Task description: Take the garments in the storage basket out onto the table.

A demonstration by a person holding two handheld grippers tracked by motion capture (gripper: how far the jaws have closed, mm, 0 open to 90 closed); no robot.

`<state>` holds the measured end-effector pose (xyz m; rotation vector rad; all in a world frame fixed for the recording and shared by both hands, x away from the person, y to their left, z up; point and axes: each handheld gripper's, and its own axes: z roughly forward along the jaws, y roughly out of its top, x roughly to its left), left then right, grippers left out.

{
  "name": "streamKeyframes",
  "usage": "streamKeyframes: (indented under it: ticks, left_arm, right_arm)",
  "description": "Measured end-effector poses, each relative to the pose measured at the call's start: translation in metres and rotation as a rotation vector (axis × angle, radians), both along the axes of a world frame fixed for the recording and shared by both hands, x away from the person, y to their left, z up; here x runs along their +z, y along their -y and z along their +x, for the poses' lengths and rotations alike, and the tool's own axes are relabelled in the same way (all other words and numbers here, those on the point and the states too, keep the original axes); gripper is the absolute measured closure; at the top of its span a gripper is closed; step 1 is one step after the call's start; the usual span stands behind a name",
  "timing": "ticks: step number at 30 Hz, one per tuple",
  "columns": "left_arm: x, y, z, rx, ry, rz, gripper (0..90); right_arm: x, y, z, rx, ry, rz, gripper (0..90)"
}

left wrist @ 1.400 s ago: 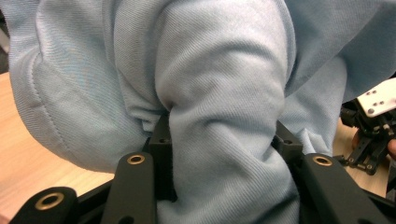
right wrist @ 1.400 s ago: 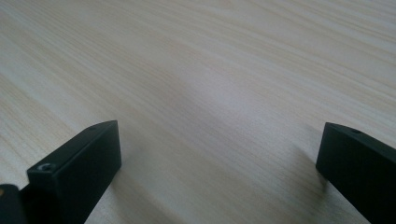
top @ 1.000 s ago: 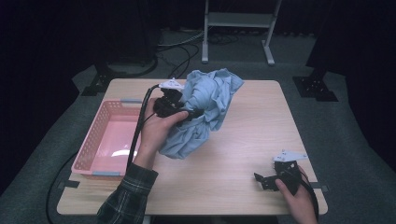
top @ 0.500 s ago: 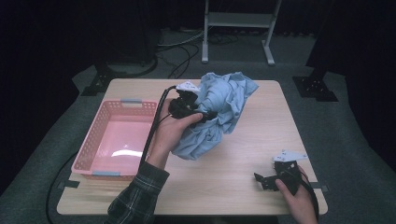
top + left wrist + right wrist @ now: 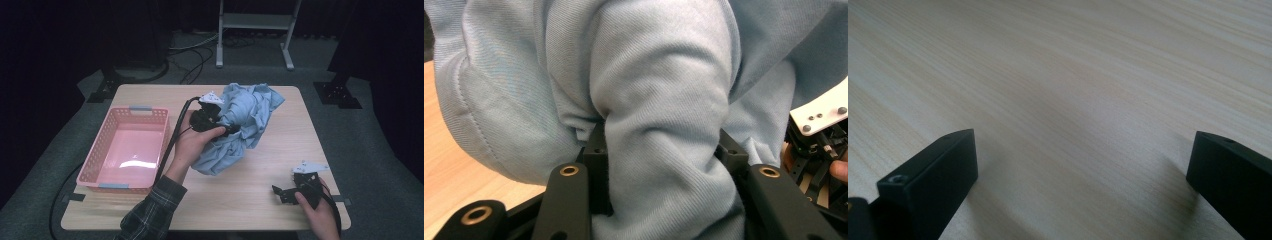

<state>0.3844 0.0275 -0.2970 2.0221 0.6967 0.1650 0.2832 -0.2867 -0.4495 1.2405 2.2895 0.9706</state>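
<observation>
A: Left gripper, status?
B: Clamped on a thick fold of the light-blue sweatshirt; in the left gripper view cloth bulges between both jaws.
A: Where's the garment?
B: Bunched on the wooden table, centre toward twelve o'clock. Lower part drapes to the tabletop under the hand.
A: Basket?
B: Pink basket at nine o'clock of the sweatshirt, just beside the forearm.
A: Right gripper?
B: At five o'clock, near the table's front edge, well apart from the cloth. Jaws spread wide over bare wood, nothing between them.
</observation>
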Motion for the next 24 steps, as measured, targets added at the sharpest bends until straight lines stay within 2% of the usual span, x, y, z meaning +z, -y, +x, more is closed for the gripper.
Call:
streamKeyframes:
  ticks: [9, 24]
  left_arm:
    - [-0.01, 0.003, 0.003, 0.003, -0.002, -0.021, 55.1]
    - [-0.027, 0.014, 0.005, -0.001, -0.014, 0.002, 54.9]
  right_arm:
    - [0.0, 0.0, 0.0, 0.0, 0.0, 0.0, 0.0]
    - [0.0, 0.0, 0.0, 0.0, 0.0, 0.001, 0.0]
